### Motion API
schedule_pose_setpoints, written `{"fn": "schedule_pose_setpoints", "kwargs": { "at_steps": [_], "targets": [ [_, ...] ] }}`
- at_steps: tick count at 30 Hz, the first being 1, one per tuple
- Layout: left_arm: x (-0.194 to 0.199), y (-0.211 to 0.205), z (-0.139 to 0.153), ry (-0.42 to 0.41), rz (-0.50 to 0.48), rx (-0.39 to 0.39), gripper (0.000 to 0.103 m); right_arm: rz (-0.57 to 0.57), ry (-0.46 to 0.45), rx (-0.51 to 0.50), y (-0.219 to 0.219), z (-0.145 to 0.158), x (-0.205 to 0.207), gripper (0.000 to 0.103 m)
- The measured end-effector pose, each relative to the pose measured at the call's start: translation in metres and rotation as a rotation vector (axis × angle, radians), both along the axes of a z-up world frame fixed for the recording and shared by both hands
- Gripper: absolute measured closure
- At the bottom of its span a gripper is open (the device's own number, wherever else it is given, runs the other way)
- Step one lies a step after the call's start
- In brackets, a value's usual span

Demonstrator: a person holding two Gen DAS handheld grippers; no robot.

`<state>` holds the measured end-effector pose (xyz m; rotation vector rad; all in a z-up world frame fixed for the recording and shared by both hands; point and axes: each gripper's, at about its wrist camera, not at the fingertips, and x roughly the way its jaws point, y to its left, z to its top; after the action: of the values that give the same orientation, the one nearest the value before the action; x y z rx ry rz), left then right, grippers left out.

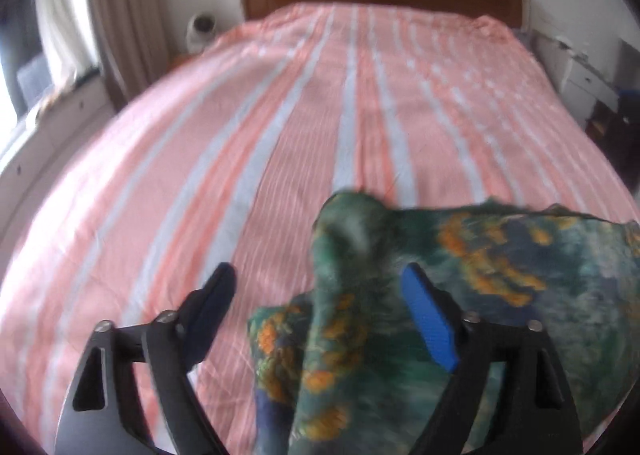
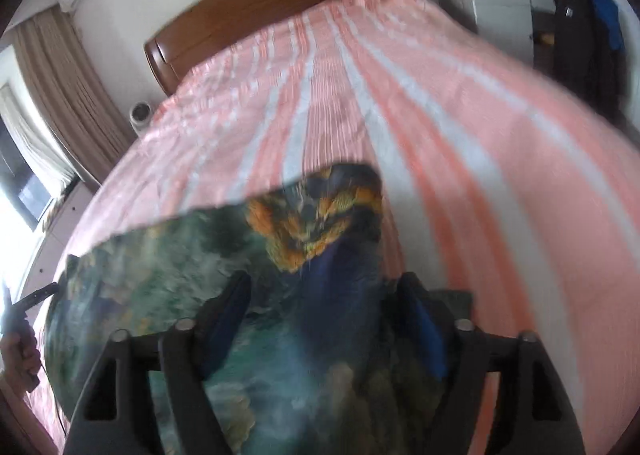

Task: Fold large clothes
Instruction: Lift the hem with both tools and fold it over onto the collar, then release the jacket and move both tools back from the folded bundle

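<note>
Garment [image 1: 500,255] stretches sideways between spread-open grippers, blurred.

The left gripper [image 1: 316,287] is hanging over the bed [image 1: 200,159] with its jaws spread wide. A fold of the green and orange patterned garment [image 1: 360,295] is standing between the fingers, draping rightward; contact with either pad is unclear through blur.

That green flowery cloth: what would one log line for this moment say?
phase: lifting | item: green floral garment | left tool: open, fabric between fingers | right tool: open, fabric between fingers | surface: striped bed | fold: not yet made
</note>
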<state>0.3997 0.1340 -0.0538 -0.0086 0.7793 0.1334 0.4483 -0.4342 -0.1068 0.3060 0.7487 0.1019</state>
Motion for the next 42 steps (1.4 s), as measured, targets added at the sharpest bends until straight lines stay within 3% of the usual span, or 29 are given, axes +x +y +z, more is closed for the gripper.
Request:
{"fn": "schedule_pose_setpoints", "kwargs": {
  "at_steps": [2,6,10,13,15,17,21,27,33,42],
  "targets": [
    [-0.012,-0.025,0.022,-0.045,-0.079,0.002,0.004,0.0,-0.07,-0.013,-0.001,0.026,-0.025,0.02],
    [-0.007,-0.109,0.034,-0.024,-0.253,-0.003,0.004,0.019,-0.132,0.013,0.002,0.049,-0.074,0.016],
    [-0.002,-0.179,-0.005,0.032,-0.305,0.03,0.005,0.064,-0.122,0.116,0.015,0.04,-0.136,0.016],
    [-0.03,-0.21,-0.049,0.085,-0.349,0.164,0.006,0.084,-0.12,0.177,0.024,0.019,-0.185,0.016],
    [-0.061,-0.217,-0.063,0.056,-0.363,0.256,0.006,0.093,-0.11,0.194,0.031,0.001,-0.218,0.016],
    [-0.094,-0.214,-0.063,0.02,-0.365,0.29,0.006,0.089,-0.093,0.182,0.037,-0.015,-0.247,0.016],
    [-0.153,-0.216,-0.06,0.064,-0.461,0.278,0.005,0.051,-0.075,0.155,0.05,-0.043,-0.286,0.016],
    [-0.239,-0.233,-0.057,0.141,-0.615,0.293,0.005,0.108,-0.074,0.044,0.073,-0.056,-0.291,0.016],
    [-0.267,-0.235,-0.026,0.136,-0.555,0.094,0.005,0.145,-0.071,0.008,0.081,-0.064,-0.288,0.016],
    [-0.271,-0.247,-0.022,0.143,-0.505,0.043,0.004,0.127,-0.077,0.063,0.071,-0.063,-0.296,0.016]
  ]
}}
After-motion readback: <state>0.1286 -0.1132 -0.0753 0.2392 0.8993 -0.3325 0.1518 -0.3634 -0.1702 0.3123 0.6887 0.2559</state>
